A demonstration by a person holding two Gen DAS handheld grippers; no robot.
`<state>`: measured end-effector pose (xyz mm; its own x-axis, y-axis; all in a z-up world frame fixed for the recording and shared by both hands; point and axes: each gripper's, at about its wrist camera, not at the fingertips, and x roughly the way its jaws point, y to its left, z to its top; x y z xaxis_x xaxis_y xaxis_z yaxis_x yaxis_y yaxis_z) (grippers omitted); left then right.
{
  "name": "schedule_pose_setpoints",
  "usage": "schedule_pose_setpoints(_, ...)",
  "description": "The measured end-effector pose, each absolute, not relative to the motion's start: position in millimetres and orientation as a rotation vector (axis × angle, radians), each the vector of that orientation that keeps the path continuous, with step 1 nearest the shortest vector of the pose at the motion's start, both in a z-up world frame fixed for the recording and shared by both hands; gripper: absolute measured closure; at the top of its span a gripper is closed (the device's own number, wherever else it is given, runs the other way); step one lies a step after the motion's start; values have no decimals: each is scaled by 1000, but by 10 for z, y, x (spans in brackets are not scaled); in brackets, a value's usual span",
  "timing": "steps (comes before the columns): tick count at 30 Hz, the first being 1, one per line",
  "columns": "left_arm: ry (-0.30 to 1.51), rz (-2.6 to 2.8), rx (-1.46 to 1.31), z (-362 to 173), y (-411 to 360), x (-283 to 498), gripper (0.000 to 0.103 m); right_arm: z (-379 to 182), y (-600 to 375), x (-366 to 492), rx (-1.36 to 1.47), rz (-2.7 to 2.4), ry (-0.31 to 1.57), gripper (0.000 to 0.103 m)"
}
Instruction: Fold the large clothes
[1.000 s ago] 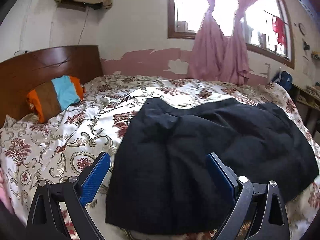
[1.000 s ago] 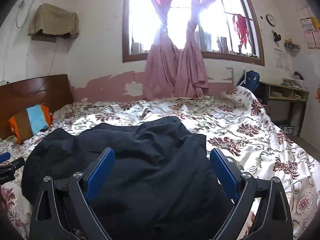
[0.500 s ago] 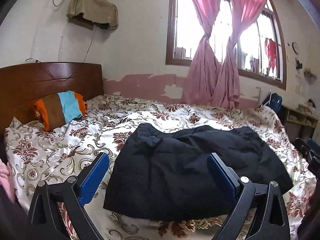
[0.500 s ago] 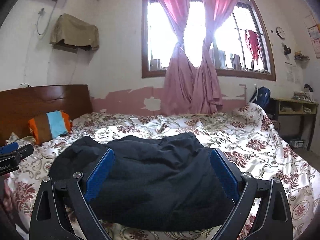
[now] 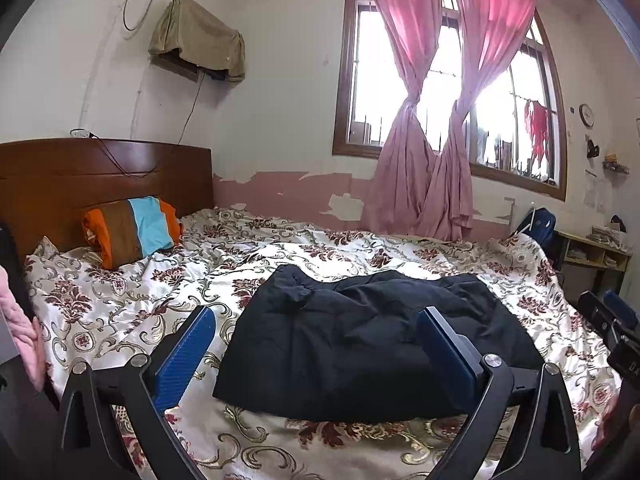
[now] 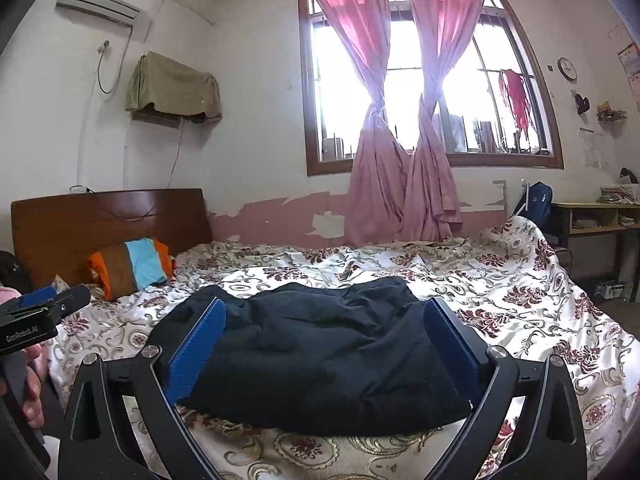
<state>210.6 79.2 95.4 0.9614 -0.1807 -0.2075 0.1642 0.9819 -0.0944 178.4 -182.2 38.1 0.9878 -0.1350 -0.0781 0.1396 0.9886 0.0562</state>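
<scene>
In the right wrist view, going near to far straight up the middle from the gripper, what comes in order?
right gripper, open → black garment in a low folded heap → floral bedspread → peeling pink wall band → knotted pink curtains → window.

Matt black cloth garment [image 5: 372,344]; seemingly glossy bedspread [image 5: 120,308].

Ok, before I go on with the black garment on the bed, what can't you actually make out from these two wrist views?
- Black garment: its type and fold layers are unreadable in either view; dark fabric swallows the detail.
- Its near right corner, left wrist view: behind the left gripper finger.
- Right gripper: covers the garment's near side edges in its own view.
- Bed front edge: cut off by both frames.
</scene>
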Motion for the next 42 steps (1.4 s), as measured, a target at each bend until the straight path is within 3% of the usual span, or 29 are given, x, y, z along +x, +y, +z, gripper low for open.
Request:
schedule_pose_setpoints(9, 206, -190, -65, 990, 684, 1741, 1, 314, -1816, 1507, 72, -94, 92, 5)
schedule_pose_setpoints(28, 279, -112, -85, 547, 802, 1294, 1, 0, -1633, 1146, 45, -10, 145, 3)
schedule_pose_setpoints(42, 338, -105, -30, 304, 865, 1279, 1, -227, -1531, 1212, 25, 6, 235, 3)
